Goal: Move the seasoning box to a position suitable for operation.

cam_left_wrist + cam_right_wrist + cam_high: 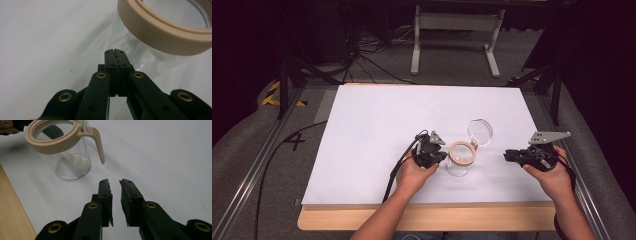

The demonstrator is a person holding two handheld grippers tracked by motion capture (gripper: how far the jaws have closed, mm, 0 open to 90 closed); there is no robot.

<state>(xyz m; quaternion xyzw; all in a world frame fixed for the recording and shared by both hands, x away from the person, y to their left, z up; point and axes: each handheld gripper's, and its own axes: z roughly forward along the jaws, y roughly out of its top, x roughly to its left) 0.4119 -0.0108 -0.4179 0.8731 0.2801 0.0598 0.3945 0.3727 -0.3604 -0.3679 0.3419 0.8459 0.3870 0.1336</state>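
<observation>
A clear glass jar (459, 167) with a beige rim ring (461, 153) stands on the white mat, its round glass lid (480, 131) swung open behind it. My left gripper (442, 156) is just left of the jar. In the left gripper view that gripper (115, 51) is shut with nothing between its jaws, its tips close to the glass wall (140, 60) under the beige ring (162, 32). My right gripper (507, 155) stays apart from the jar on its right side. In the right gripper view it (113, 181) is open and empty, facing the jar (72, 165) and its beige clasp lever (98, 145).
The white mat (387, 125) covers most of a wooden table, whose bare front edge (427, 217) runs along the near side. A black cable (394, 175) trails from the left gripper. Beyond the table are floor cables (362, 55) and a grey metal stand (457, 30).
</observation>
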